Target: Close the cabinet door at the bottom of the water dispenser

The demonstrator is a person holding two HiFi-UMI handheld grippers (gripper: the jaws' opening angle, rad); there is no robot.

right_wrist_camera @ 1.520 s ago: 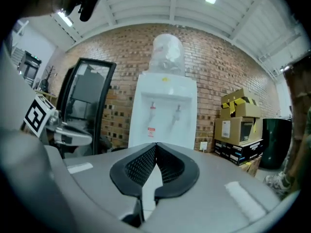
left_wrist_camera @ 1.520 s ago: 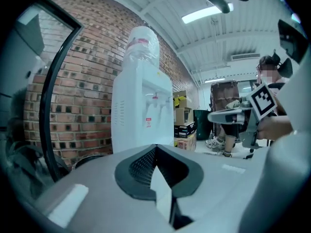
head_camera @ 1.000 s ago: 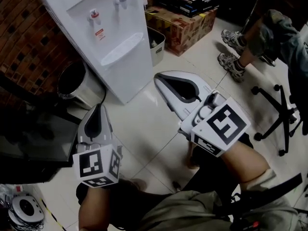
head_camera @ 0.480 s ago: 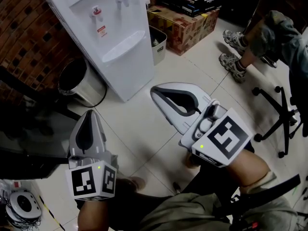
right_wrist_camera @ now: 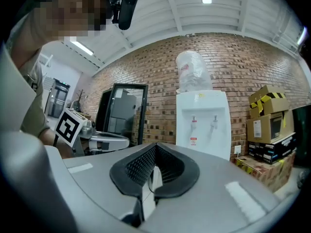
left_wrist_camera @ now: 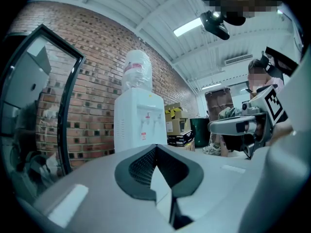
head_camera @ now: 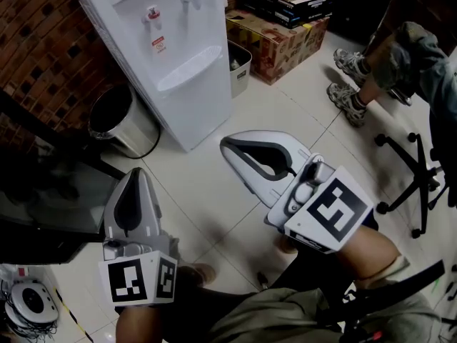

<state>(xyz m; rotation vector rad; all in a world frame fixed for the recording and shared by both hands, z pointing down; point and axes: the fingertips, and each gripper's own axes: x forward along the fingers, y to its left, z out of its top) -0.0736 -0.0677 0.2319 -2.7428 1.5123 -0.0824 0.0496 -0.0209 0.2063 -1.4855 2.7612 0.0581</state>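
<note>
The white water dispenser stands against the brick wall with a bottle on top. Its lower front panel looks flat and flush; no door stands out from it. My left gripper is held over the floor tiles, well short of the dispenser, its jaws together and empty. My right gripper hovers nearer the dispenser's base, also shut with nothing in it. The dispenser appears ahead in the left gripper view and again, as the same dispenser, in the right gripper view, a good gap away.
A metal bin stands left of the dispenser and a small white bin on its right. Cardboard boxes are stacked behind. A seated person's shoes and an office chair base are at the right. A dark framed panel leans at the left.
Both grippers now sit lower in the head view and farther from the dispenser than a second ago. Their jaws stay together.
</note>
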